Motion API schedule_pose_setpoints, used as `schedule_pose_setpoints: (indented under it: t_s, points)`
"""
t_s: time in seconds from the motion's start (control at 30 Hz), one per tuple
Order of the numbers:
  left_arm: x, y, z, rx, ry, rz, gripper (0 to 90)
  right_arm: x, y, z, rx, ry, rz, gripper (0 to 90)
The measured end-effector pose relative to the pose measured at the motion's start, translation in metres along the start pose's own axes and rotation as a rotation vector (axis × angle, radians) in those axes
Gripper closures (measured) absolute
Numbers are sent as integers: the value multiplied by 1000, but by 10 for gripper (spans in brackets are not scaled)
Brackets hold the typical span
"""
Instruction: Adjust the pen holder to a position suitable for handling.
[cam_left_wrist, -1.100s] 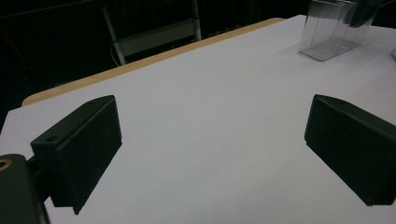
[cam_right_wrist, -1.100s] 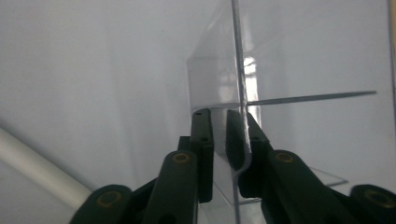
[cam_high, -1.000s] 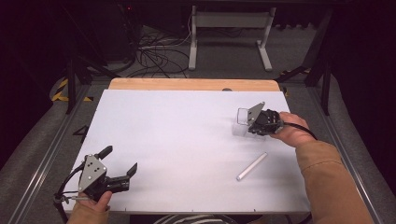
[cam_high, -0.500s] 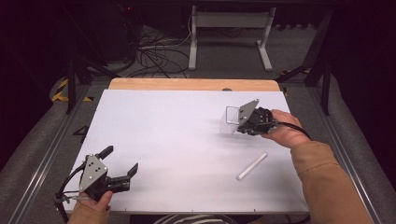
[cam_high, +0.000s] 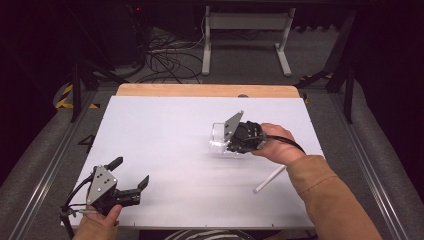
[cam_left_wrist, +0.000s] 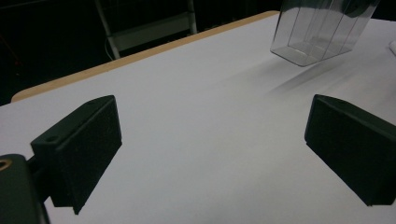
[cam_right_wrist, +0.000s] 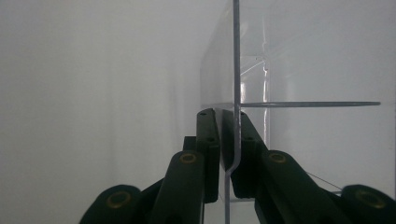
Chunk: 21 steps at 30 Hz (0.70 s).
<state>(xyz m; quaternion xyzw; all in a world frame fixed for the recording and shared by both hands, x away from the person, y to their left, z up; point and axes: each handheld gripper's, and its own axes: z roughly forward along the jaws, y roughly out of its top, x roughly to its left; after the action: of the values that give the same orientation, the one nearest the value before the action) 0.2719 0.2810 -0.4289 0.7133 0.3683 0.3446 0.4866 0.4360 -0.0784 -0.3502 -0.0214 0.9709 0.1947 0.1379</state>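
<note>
A clear plastic box (cam_high: 220, 140) is being held off the white tabletop (cam_high: 165, 130) by the right tool (cam_high: 234, 142), a little right of the tabletop's middle and nearer its far edge than its near one. In the right gripper view the two black jaws are being pressed together on one thin transparent wall of the box (cam_right_wrist: 236, 70), with the wall's edge running straight up between them, so the right tool (cam_right_wrist: 227, 122) is clenched on that wall. The right hand (cam_high: 277, 142) is being seen behind the tool in the high view, with its tan sleeve (cam_high: 330, 200) coming in from the near right corner. The shadow of the box is being cast on the tabletop just below it, and in the left gripper view the box (cam_left_wrist: 322, 28) is being shown tilted and lifted clear of the surface, toward the far right. A white stick-like object (cam_high: 269, 179) is lying flat on the tabletop near the right near edge, close beside the sleeve and apart from the box. The left tool (cam_high: 131, 179) is being held at the near left corner of the tabletop by the left hand (cam_high: 97, 222); its jaws are standing wide apart with nothing between them, and in the left gripper view only bare tabletop is lying between the two pads (cam_left_wrist: 91, 144).
</note>
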Motion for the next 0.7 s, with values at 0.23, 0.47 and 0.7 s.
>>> schedule_pose_setpoints:
  t_s: [0.23,0.47,0.7]
  points:
    - [0,0,0,0,-2,1,46,6,28,21,22,31,-14,841]
    - [1,0,0,0,-5,-1,46,11,46,41,47,82,-35,840]
    - [1,-1,1,5,-11,-4,46,13,52,49,67,103,-19,836]
